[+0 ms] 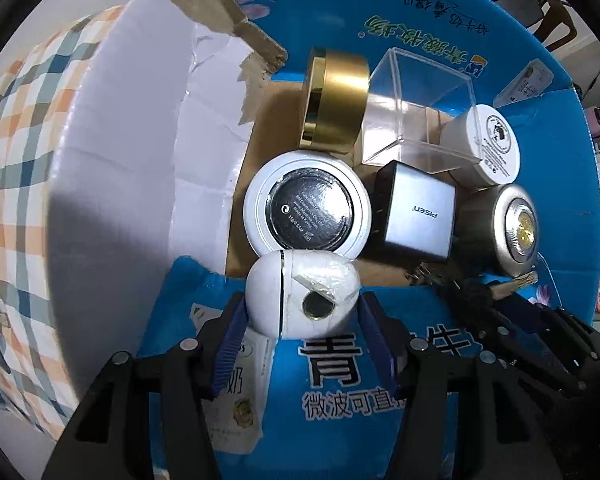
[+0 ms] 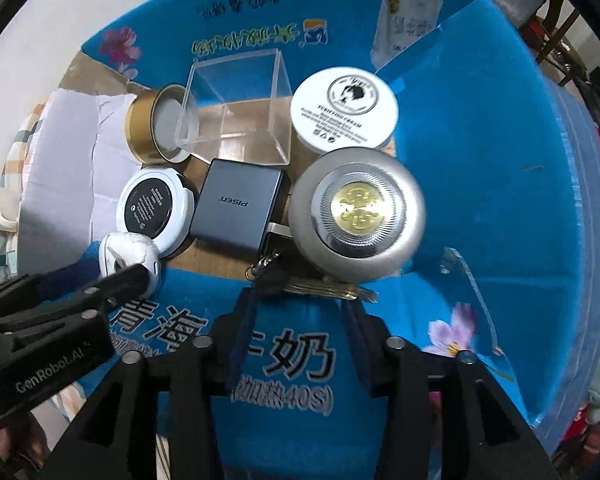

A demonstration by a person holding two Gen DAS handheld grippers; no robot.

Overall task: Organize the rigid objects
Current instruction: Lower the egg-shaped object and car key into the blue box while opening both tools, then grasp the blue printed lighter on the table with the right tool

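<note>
Checked cloth [image 1: 20, 140] lay under a blue box [image 2: 480, 160] with its flaps spread, and small hard things crowded its floor. The left tongs [image 1: 303, 300] were closed to a middling gap on a white egg [image 1: 304, 280], which sat at the near flap's edge, at 6 o'clock from the compact [image 1: 306, 210]. The right tongs [image 2: 298, 302] stood partly apart and gripped nothing. A bunch of keys [image 2: 266, 270] and a brush [image 2: 332, 292] lay just ahead of their tips, at 6 o'clock from the charger [image 2: 236, 204].

The egg looked light, stiff and smooth. Being round, it would likely squirt out of a loose pinch, so a hold across its widest girth seemed best. Its tape and cracked seam suggested a gentle squeeze. The keys would be heavy for their size and floppy, so they were best taken by the fob.

The left view showed the egg's seam, tape and dark hole, but the keys only as a tangle at 4 o'clock. The right view showed the keys plainly and one left finger [image 2: 128, 276] against the egg's side.
</note>
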